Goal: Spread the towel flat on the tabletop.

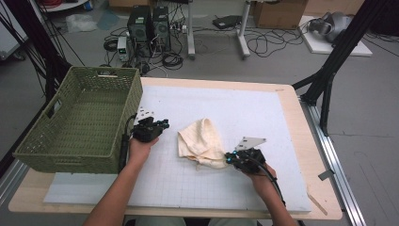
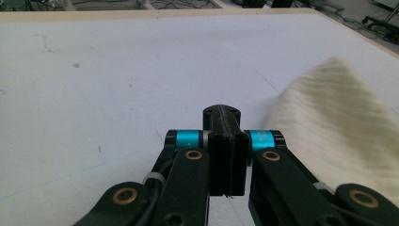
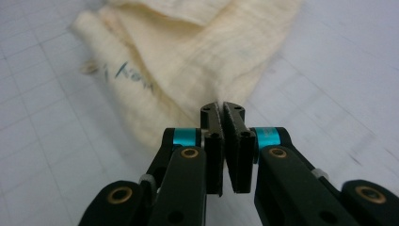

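A cream, crinkled cloth lies bunched near the middle of the white gridded mat that covers most of the wooden table, folded loosely over itself with a rounded hump toward the far side and a thinner tail trailing toward the person's right. In the right gripper view the cloth shows overlapping folds and some dark handwritten marks on one layer. The right gripper sits at the near right corner of the cloth, its jaws clamped together on a small tuft of the fabric's edge; in its own view the right gripper has the two black jaws nearly meeting, with a wisp of cream fabric pinched at the tips. The person's right hand holds it low over the mat, with the cable running back along the forearm and the grey three-cornered plate on top. The left gripper is just to the left of the cloth, apart from it, held in the left hand; in its own view the left gripper has its jaws pressed flat against each other with nothing between them, pointing across bare mat, and the cloth lies off to the right of it. A green woven basket stands at the table's left edge, just beside the left hand, with its far part overhanging the table's edge
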`<state>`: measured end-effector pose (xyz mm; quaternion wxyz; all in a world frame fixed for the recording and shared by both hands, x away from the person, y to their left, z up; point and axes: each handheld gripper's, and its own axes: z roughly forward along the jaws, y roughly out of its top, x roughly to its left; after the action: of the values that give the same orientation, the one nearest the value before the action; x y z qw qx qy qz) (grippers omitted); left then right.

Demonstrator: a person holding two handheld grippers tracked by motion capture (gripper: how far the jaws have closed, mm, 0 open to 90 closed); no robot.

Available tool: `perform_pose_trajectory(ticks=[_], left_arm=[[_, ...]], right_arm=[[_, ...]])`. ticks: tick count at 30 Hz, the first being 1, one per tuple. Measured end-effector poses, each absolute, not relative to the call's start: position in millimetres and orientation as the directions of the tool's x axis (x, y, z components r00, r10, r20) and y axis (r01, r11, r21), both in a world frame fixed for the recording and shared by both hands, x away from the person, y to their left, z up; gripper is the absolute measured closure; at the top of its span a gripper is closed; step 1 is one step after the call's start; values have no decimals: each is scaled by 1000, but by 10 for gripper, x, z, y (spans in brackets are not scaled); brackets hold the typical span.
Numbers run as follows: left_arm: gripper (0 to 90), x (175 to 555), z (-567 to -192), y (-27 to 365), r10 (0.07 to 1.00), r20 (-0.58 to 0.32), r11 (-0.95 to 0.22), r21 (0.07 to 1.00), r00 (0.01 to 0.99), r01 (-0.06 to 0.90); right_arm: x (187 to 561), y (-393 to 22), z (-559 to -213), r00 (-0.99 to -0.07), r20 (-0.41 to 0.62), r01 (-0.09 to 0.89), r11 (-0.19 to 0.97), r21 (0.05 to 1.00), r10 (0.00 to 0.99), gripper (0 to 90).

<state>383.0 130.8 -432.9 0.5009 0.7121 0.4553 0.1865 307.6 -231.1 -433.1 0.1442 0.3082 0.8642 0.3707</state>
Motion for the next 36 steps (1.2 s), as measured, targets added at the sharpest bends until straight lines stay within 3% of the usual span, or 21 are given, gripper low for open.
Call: perform_pose_trajectory(ticks=[4, 7, 9, 13, 16, 19, 22, 26, 32, 36], left_arm=[[868, 3801, -4356, 1167, 781, -201, -126, 877, 591, 464], [721, 3738, -4347, 1012, 704, -192, -169, 890, 684, 424], [640, 3687, -4342, 914, 647, -189, -192, 897, 739, 398], [568, 3616, -4351, 742, 555, -188, -236, 898, 810, 370], [469, 3584, -4381, 586, 519, -178, -298, 879, 836, 372], [428, 3571, -4398, 474, 499, -161, -350, 862, 851, 368], [482, 3554, -4417, 366, 487, -114, -414, 843, 866, 343], [871, 3530, -4445, 296, 460, -61, -467, 832, 886, 300], [892, 3618, -4322, 457, 483, -174, -311, 882, 858, 354], [894, 3696, -4273, 602, 546, -182, -269, 886, 818, 377]], right_arm=[[3044, -2504, -4298, -723, -5, 463, 490, 738, 691, 826], [3023, -2510, -4268, -708, -15, 448, 465, 763, 706, 710], [3009, -2484, -4253, -708, -37, 431, 473, 768, 706, 682], [3015, -2483, -4273, -703, -32, 441, 471, 764, 710, 658], [3022, -2482, -4274, -700, -32, 440, 466, 768, 713, 638], [3026, -2468, -4283, -702, -29, 444, 469, 764, 712, 629], [3030, -2464, -4293, -705, -29, 447, 475, 758, 709, 629], [3027, -2466, -4289, -706, -26, 444, 471, 762, 708, 635], [3011, -2417, -4286, -740, -17, 413, 474, 778, 672, 624], [3008, -2273, -4340, -785, -21, 382, 511, 770, 619, 577]])
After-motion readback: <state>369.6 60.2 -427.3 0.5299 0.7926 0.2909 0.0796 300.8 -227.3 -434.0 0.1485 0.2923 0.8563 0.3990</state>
